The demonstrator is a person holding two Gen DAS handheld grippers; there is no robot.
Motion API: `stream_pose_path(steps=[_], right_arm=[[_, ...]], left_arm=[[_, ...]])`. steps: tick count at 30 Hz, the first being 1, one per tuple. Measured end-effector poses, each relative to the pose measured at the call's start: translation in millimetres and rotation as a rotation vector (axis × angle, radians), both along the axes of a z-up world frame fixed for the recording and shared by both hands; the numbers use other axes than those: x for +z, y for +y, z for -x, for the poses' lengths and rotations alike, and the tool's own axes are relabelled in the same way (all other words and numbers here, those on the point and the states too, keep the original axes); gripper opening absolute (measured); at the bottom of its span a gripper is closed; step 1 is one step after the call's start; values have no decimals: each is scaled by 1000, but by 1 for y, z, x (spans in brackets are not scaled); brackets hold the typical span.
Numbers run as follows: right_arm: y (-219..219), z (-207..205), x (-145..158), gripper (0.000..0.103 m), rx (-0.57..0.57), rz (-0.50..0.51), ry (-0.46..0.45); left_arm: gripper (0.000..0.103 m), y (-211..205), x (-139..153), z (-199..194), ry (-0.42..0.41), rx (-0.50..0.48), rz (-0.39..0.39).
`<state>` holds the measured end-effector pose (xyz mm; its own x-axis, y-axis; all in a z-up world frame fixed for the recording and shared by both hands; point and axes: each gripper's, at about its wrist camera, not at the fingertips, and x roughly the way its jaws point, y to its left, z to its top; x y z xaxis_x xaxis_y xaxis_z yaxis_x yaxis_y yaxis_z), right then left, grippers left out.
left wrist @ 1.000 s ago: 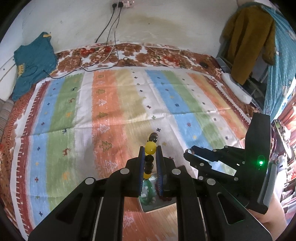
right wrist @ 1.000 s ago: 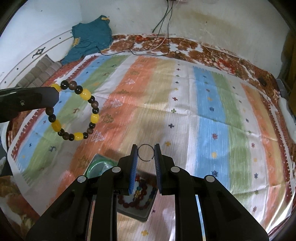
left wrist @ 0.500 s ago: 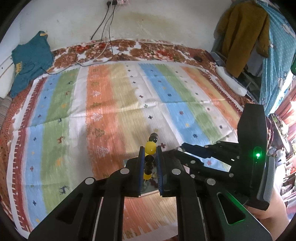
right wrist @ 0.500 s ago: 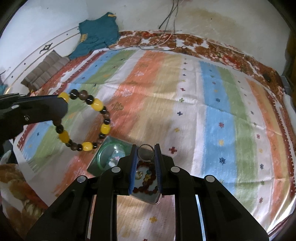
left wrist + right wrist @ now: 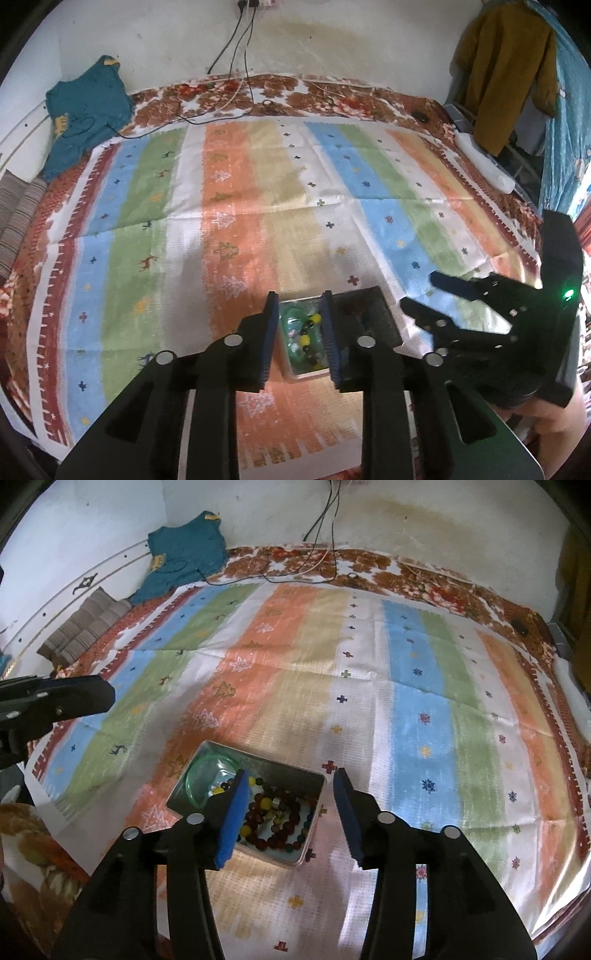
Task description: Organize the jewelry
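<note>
Surroundings: striped cloth [image 5: 424, 709] w/ tree + cross motifs over a bed; teal garment [image 5: 83, 110] at far left corner; cables [image 5: 229, 74] hang down wall onto bed; mustard garment [image 5: 506, 70] hangs at right.
Tin: open metal tin [image 5: 295, 860] on cloth, just under both grippers.
In tin: green bangle [image 5: 195, 771] at left end; yellow/dark bead bracelet [image 5: 308, 330] lying over it; reddish-brown bead bracelets [image 5: 284, 823] at right end.
In the way: left gripper [image 5: 298, 332] fingers cover tin's sides in left view; right gripper [image 5: 290, 812] left finger covers part of bangle.
Hard to see: small ring not made out among beads; tin's right half dark, blurred in left view.
Left gripper: jaws just been opening, parted, nothing between pads.
Right gripper: jaws just been opening, wider apart, empty, above tin.
</note>
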<state>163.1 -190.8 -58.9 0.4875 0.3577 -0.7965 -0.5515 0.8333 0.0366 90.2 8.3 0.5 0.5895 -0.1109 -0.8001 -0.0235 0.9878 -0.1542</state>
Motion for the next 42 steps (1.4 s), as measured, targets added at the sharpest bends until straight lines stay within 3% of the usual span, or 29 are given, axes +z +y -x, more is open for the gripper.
stream_pose_path(steps=[10, 14, 26, 30, 42], right_arm=[[-20, 20, 11, 64, -12, -38, -46], [-22, 28, 15, 69, -6, -34, -69], [-24, 44, 21, 86, 4, -27, -98], [-23, 47, 21, 89, 4, -12, -87], [-38, 66, 32, 95, 2, -85, -101]], left_arm=[[49, -9, -5, 28, -11, -19, -58], [63, -14, -6, 38, -19, -40, -48], [87, -22, -8, 62, -65, -43, -65], [88, -23, -10, 65, -67, -55, -43], [97, -24, -9, 77, -123, -24, -97]])
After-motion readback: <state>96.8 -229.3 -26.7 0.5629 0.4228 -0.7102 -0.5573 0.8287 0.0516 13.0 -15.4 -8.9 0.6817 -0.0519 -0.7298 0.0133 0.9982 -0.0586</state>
